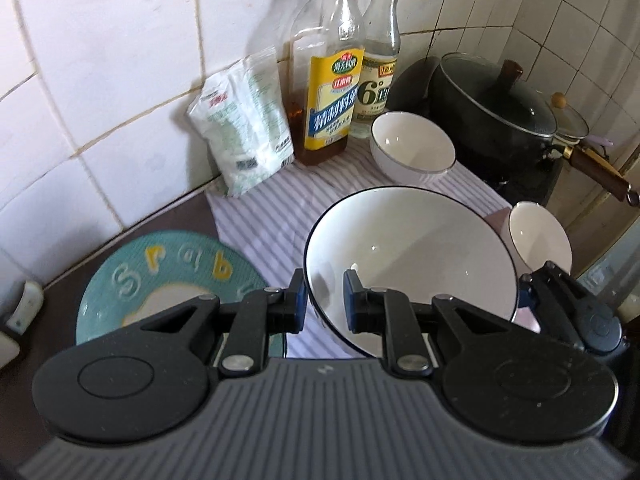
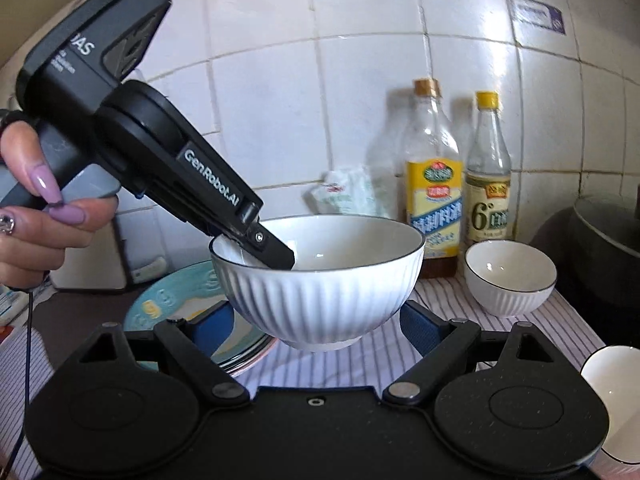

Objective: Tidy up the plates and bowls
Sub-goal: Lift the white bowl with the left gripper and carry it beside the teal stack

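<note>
My left fingers are clamped on the near rim of the large white bowl, held above the striped cloth (teal plate just left). My right fingers stand apart, flanking the bowl's base.

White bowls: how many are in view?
3. A large bowl held at its rim by the left gripper, a small bowl by the bottles, another at the cloth's right edge.

I see soft daylight from the right. Glare streaks the glossy white wall tiles and glints inside the large white ribbed bowl. Fisheye bends tile lines; the white salt packet looks blurred.
</note>
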Available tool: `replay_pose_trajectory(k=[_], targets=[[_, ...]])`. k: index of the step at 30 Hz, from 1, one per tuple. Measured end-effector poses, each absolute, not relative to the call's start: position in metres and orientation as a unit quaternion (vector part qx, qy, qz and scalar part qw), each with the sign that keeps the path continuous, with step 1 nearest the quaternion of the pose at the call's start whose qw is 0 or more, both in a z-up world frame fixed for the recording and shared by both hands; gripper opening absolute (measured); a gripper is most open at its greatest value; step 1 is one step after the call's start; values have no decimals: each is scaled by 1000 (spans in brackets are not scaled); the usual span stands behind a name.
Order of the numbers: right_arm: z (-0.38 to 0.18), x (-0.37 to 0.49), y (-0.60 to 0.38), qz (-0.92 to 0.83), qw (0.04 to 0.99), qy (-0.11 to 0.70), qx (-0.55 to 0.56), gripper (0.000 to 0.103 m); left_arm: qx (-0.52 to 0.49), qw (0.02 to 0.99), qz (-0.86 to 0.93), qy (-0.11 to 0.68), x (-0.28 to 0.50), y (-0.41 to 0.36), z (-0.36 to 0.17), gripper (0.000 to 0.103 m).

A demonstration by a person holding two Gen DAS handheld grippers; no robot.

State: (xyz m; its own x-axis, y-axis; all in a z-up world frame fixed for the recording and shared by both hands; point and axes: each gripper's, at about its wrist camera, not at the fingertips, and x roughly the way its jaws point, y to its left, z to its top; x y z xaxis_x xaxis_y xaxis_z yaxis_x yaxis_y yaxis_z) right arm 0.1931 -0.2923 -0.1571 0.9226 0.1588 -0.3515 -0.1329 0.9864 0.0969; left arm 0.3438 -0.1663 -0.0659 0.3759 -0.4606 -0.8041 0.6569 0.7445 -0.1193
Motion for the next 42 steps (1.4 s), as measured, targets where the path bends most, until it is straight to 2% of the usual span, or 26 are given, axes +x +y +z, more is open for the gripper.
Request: replay_pose_trajectory(k=[11, 27, 38, 42], targets=[[-178, 156, -267, 115, 972, 201, 28, 93, 113, 810, -308, 485, 307, -129, -92, 17], [-226, 152, -246, 155, 956, 248, -12, 93, 119, 797, -260, 533, 286, -111, -143, 17], [-231, 152, -239, 144, 952, 265, -55, 92, 85, 796, -219, 558, 294, -109, -157, 16], [-228, 155, -238, 132, 946, 291, -51, 95, 84, 792, -204, 569, 294, -106, -158, 18]])
